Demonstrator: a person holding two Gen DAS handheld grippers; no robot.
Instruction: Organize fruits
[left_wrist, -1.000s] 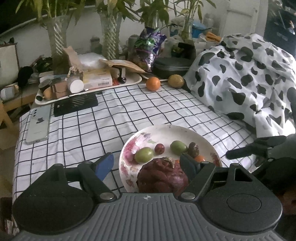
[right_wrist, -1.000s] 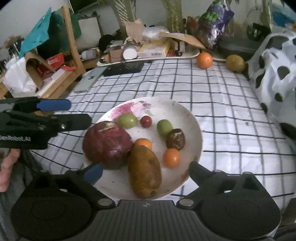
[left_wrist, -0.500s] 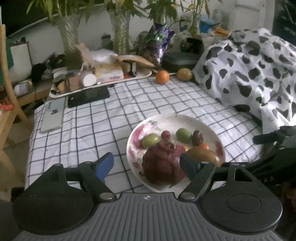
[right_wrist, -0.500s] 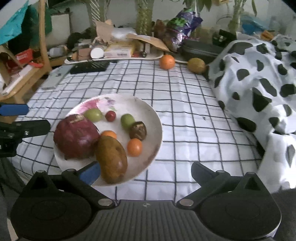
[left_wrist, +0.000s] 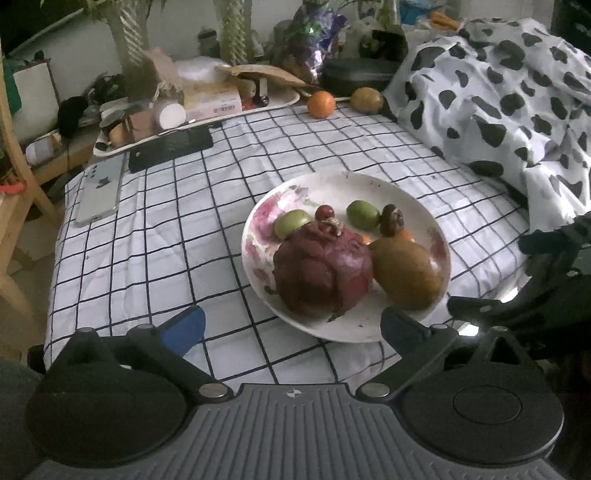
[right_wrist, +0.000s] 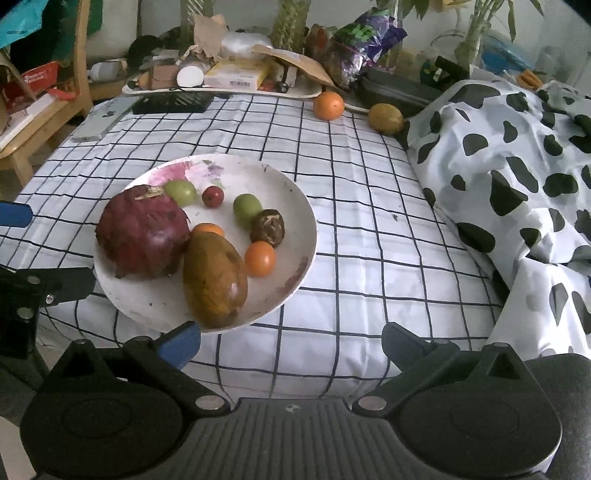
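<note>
A white floral plate (left_wrist: 437, 236) (right_wrist: 295, 206) rests on the checked bedsheet. It holds a dark red dragon fruit (left_wrist: 321, 273) (right_wrist: 142, 234), a brown-yellow mango (left_wrist: 406, 275) (right_wrist: 214, 280), two green fruits (left_wrist: 290, 223) (left_wrist: 362, 215) and several small ones. My left gripper (left_wrist: 291, 326) hovers at the plate's near rim. Its jaws are opening and touch nothing, with the dragon fruit just ahead of them. My right gripper (right_wrist: 291, 341) is open and empty, its left finger beside the plate's near edge. An orange (right_wrist: 328, 105) and a yellowish fruit (right_wrist: 385, 118) lie at the far end.
A cow-print blanket (left_wrist: 498, 110) (right_wrist: 517, 177) is heaped on the right. At the back stand a cluttered white tray (left_wrist: 280, 101), a black device (left_wrist: 170, 147) and a phone (left_wrist: 99, 190). A wooden chair (right_wrist: 79, 66) stands to the left, off the bed.
My left gripper drew back and its jaws widened; the dragon fruit that sat between its fingers now lies clear on the plate. The right view swung right, so the plate sits further left.
</note>
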